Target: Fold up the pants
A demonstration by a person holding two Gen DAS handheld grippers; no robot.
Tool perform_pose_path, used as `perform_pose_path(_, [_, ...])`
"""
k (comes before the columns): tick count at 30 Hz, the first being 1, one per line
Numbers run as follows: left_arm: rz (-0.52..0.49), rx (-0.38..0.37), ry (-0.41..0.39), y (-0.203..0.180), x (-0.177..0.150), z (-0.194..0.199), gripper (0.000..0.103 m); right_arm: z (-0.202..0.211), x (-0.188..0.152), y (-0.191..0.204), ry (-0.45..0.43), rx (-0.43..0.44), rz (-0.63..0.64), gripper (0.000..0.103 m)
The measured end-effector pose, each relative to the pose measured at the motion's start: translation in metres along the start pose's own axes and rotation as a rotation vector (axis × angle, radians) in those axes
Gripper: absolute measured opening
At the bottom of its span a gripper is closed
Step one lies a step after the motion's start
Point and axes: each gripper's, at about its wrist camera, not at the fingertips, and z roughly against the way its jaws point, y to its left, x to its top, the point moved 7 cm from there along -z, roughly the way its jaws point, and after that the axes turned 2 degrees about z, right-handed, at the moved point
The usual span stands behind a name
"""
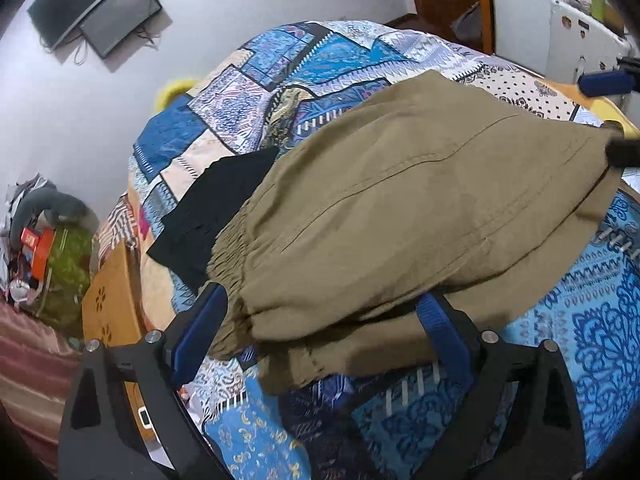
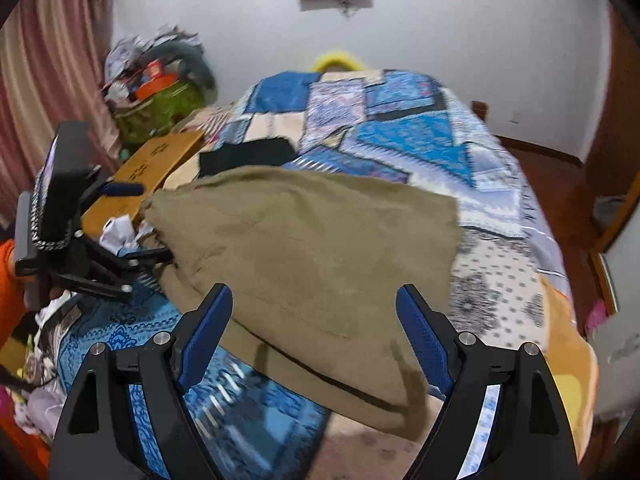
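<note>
Khaki pants [image 1: 400, 216] lie folded over on the patterned bedspread [image 1: 320, 60]; they also show in the right wrist view [image 2: 320, 248]. My left gripper [image 1: 320, 320] is open, its blue fingers [image 1: 200, 328] wide apart around the waistband end of the pants, touching the cloth edge. My right gripper [image 2: 316, 316] is open, its fingers [image 2: 424, 336] spread above the near edge of the pants. The left gripper shows at the left of the right wrist view [image 2: 138, 222], the right gripper at the right edge of the left wrist view [image 1: 614, 114].
A black folded garment [image 1: 216, 208] lies on the bed beyond the pants, also in the right wrist view [image 2: 248, 154]. A wooden bed frame [image 2: 152, 164] runs along the left. A cluttered green basket [image 2: 160, 108] and a curtain [image 2: 48, 80] stand at the left.
</note>
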Motion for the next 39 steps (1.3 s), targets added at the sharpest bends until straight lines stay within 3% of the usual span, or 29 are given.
perform_pose_path(11, [0.12, -0.112, -0.051, 0.023, 0.039, 0.013, 0.095, -0.042, 0.003, 0.039, 0.07, 0.08, 0.119, 0.079])
perform_pose_path(18, [0.112, -0.15, -0.059, 0.016, 0.034, 0.015, 0.086, -0.041, 0.018, 0.039, 0.024, 0.07, 0.137, 0.021])
perform_pose_path(19, [0.096, -0.15, -0.06, 0.013, 0.031, 0.014, 0.083, -0.039, 0.02, 0.039, 0.011, 0.062, 0.139, 0.013])
perform_pose_path(20, [0.085, -0.143, -0.055, 0.011, 0.027, 0.012, 0.073, -0.035, 0.023, 0.038, -0.006, 0.058, 0.145, 0.011])
perform_pose_path(21, [0.076, -0.132, -0.049, 0.009, 0.025, 0.011, 0.058, -0.031, 0.025, 0.037, -0.02, 0.057, 0.148, 0.01])
perform_pose_path(24, [0.06, -0.078, -0.051, 0.008, 0.022, 0.011, 0.029, -0.023, 0.029, 0.037, -0.05, 0.048, 0.159, 0.008])
perform_pose_path(27, [0.074, -0.074, -0.094, 0.01, 0.026, 0.026, 0.018, -0.015, 0.03, 0.037, -0.072, 0.034, 0.172, 0.007])
perform_pose_path(32, [0.092, -0.125, -0.12, 0.007, 0.025, 0.044, 0.017, 0.001, 0.027, 0.036, -0.091, 0.025, 0.188, 0.007])
perform_pose_path(39, [0.096, -0.144, -0.051, -0.011, -0.004, 0.027, 0.017, -0.012, 0.002, 0.037, -0.02, 0.063, 0.164, 0.008])
